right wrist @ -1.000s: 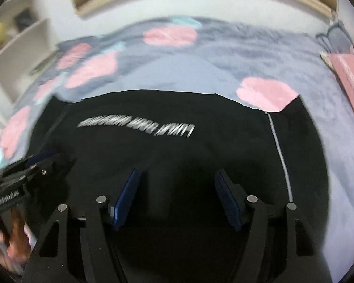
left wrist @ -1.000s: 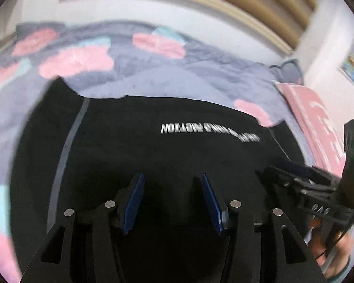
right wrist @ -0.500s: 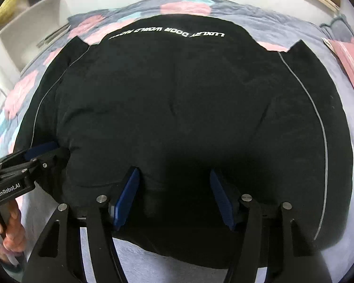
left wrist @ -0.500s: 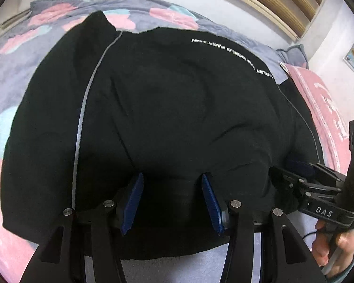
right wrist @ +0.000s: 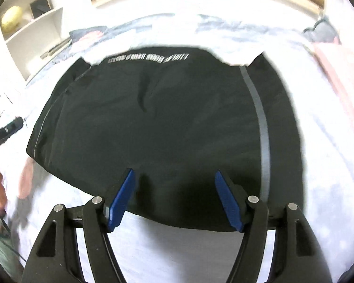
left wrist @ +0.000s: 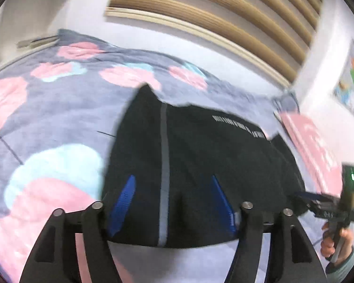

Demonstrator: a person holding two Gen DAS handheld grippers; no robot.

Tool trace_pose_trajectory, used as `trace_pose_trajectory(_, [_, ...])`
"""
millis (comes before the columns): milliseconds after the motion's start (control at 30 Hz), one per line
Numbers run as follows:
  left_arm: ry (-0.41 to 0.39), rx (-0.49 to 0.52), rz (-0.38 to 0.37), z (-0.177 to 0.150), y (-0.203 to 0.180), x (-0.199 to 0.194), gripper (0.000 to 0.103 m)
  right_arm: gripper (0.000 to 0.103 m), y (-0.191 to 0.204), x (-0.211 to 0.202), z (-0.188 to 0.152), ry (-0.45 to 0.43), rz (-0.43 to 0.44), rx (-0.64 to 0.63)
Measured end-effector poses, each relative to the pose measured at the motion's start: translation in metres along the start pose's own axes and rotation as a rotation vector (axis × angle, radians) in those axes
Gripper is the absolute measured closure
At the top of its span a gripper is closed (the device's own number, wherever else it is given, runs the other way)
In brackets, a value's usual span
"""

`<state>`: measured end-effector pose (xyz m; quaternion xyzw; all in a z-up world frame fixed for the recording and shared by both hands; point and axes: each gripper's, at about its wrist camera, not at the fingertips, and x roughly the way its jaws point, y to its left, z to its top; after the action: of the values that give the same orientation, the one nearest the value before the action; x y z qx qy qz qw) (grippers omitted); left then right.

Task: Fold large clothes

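A black garment [left wrist: 200, 160] with a grey stripe [left wrist: 164, 165] and white lettering [left wrist: 238, 127] lies flat on the bed. My left gripper [left wrist: 172, 178] hovers over its near left part with the stripe running between the fingers. Its jaws are opening and the blue pads [left wrist: 125, 200] stand apart from the cloth. My right gripper [right wrist: 174, 172] sits over the near hem of the black garment [right wrist: 165, 118]. Its jaws are opening too, and nothing is pinched. Each view catches the other gripper at its edge: the right gripper [left wrist: 328, 207] and the left gripper [right wrist: 7, 127], each held by a hand.
The bed cover [left wrist: 59, 122] is grey with pink and pale blue patches. A pink pillow [left wrist: 313, 146] lies along the right side. A white shelf [right wrist: 30, 30] stands at the far left, a slatted wooden headboard [left wrist: 224, 7] behind the bed, and a poster [left wrist: 351, 89] on the right wall.
Both pairs of jaws stand wider than half a second ago. The left view has swung toward the garment's left edge. The right gripper has drawn back, so the near hem shows beneath it.
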<state>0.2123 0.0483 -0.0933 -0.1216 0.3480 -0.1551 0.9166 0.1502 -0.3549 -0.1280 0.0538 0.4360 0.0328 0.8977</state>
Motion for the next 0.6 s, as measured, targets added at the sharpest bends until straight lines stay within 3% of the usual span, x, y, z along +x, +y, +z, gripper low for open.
trace_pose_trajectory(133, [-0.005, -0.076, 0.033, 0.02, 0.038, -0.004, 0.033, 0.023, -0.033, -0.027, 0.007, -0.081, -0.055, 0.019])
trace_pose_trajectory(233, [-0.011, -0.09, 0.051, 0.03, 0.051, -0.004, 0.033, 0.023, -0.058, -0.029, 0.013, -0.087, -0.071, 0.077])
trace_pose_trajectory(433, [0.018, -0.107, -0.005, 0.038, 0.054, 0.022, 0.033, 0.023, -0.097, -0.023, 0.02, -0.114, -0.061, 0.182])
trace_pose_trajectory(600, [0.055, -0.073, 0.028, 0.049, 0.053, 0.052, 0.033, 0.023, -0.119, -0.008, 0.029, -0.129, -0.058, 0.222])
